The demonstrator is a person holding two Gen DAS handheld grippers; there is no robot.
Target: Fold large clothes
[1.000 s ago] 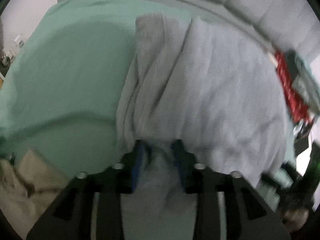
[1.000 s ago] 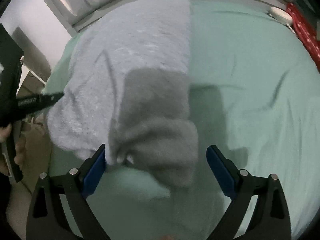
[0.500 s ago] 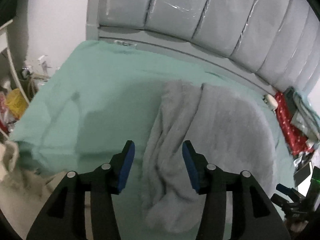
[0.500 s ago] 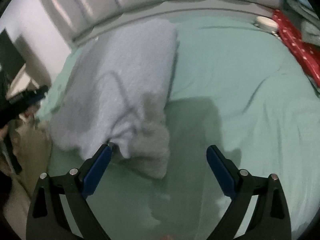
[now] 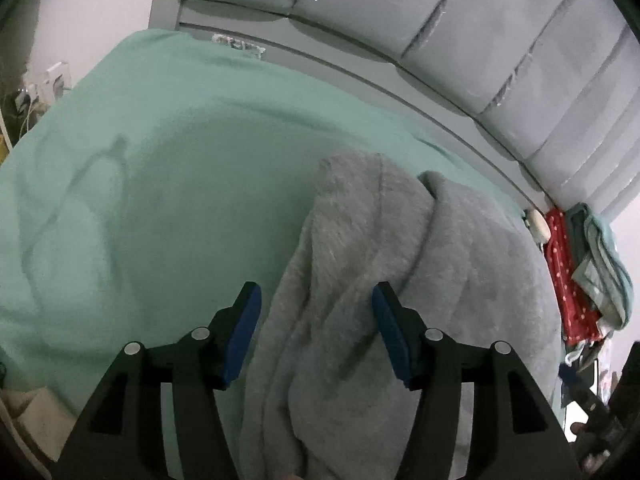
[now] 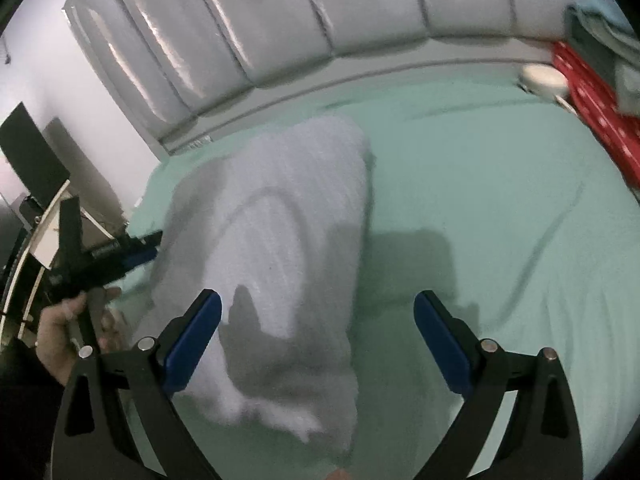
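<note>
A thick grey fleece garment [image 5: 384,292] lies folded lengthwise on the green bedsheet [image 5: 160,184]. My left gripper [image 5: 316,336] hovers above its near end. Its jaws are opening, the cloth lies below them and the blue pads do not press on it. In the right wrist view the same garment [image 6: 288,240] stretches from the headboard side toward me. My right gripper [image 6: 318,344] stands wide open above the garment's near right edge and the sheet [image 6: 500,208], holding nothing. The left gripper [image 6: 120,256] shows at the left, held by a hand [image 6: 60,332].
A padded grey headboard [image 5: 460,40] runs along the far side of the bed. Red spotted fabric [image 5: 568,280] and a green folded cloth [image 5: 600,260] lie at the right edge, with a small white object [image 6: 542,78] beside them. Beige fabric [image 5: 28,400] sits at lower left.
My left gripper let go of the grey garment, opened wider and pulled back and up. The right gripper, open throughout, also lifted away, so more of the bed and headboard shows.
</note>
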